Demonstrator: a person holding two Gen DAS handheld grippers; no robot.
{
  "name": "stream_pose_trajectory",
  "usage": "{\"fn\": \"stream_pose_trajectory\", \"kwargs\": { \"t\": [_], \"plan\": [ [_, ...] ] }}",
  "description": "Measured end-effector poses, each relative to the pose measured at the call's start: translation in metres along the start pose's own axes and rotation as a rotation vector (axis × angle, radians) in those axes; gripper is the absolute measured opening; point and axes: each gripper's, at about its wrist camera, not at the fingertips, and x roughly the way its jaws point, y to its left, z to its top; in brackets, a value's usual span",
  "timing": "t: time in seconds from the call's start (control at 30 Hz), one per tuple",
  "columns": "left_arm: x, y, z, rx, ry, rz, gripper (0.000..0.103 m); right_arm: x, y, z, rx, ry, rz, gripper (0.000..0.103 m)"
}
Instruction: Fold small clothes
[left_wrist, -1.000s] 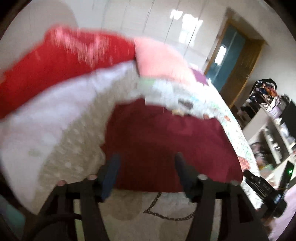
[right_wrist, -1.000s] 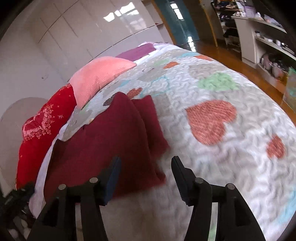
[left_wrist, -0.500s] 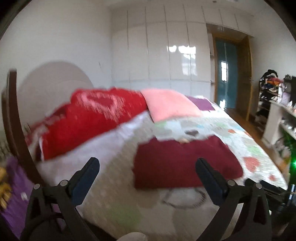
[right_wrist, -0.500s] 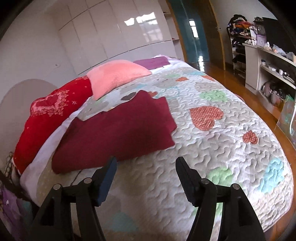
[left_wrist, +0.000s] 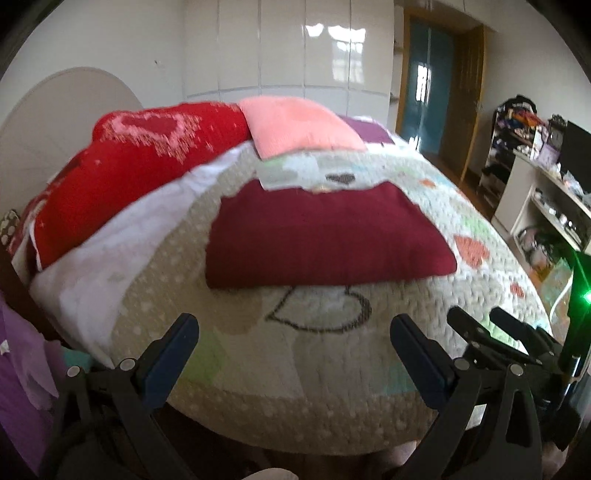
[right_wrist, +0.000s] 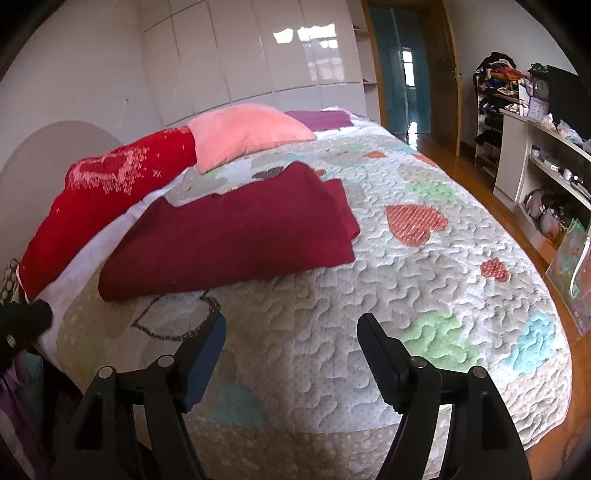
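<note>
A dark red garment (left_wrist: 325, 236) lies folded into a flat rectangle on the quilted heart-pattern bedspread (left_wrist: 325, 354). It also shows in the right wrist view (right_wrist: 236, 236), with a narrower flap sticking out at its far right. My left gripper (left_wrist: 293, 328) is open and empty, held back at the bed's near edge, well short of the garment. My right gripper (right_wrist: 290, 325) is open and empty too, above the near part of the quilt (right_wrist: 424, 295). The right gripper's fingers (left_wrist: 476, 328) show at the right of the left wrist view.
A red heart pillow (left_wrist: 140, 158) and a pink pillow (left_wrist: 295, 125) lie at the bed's head, also seen in the right wrist view (right_wrist: 107, 184) (right_wrist: 243, 129). White shelves with clutter (right_wrist: 546, 173) stand at the right across a wooden floor (right_wrist: 491, 206). White wardrobe doors (left_wrist: 303, 48) line the far wall.
Both grippers have pulled back from the folded garment toward the bed's near edge. The left gripper's jaws have opened wider. The garment has stayed flat on the quilt.
</note>
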Motion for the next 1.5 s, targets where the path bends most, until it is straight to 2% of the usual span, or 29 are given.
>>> {"fn": "stream_pose_trajectory", "kwargs": {
  "t": [0.2, 0.87, 1.5],
  "plan": [
    [0.005, -0.001, -0.004, -0.004, 0.031, -0.007, 0.103, 0.006, 0.008, -0.005, -0.014, 0.032, -0.008, 0.078],
    [0.016, 0.002, -0.006, -0.021, 0.087, 0.018, 0.103, 0.009, 0.015, -0.009, -0.036, 0.048, -0.016, 0.082],
    [0.016, -0.001, -0.010, -0.015, 0.091, 0.020, 0.103, 0.015, 0.015, -0.015, -0.036, 0.075, -0.019, 0.084]
  ]
}}
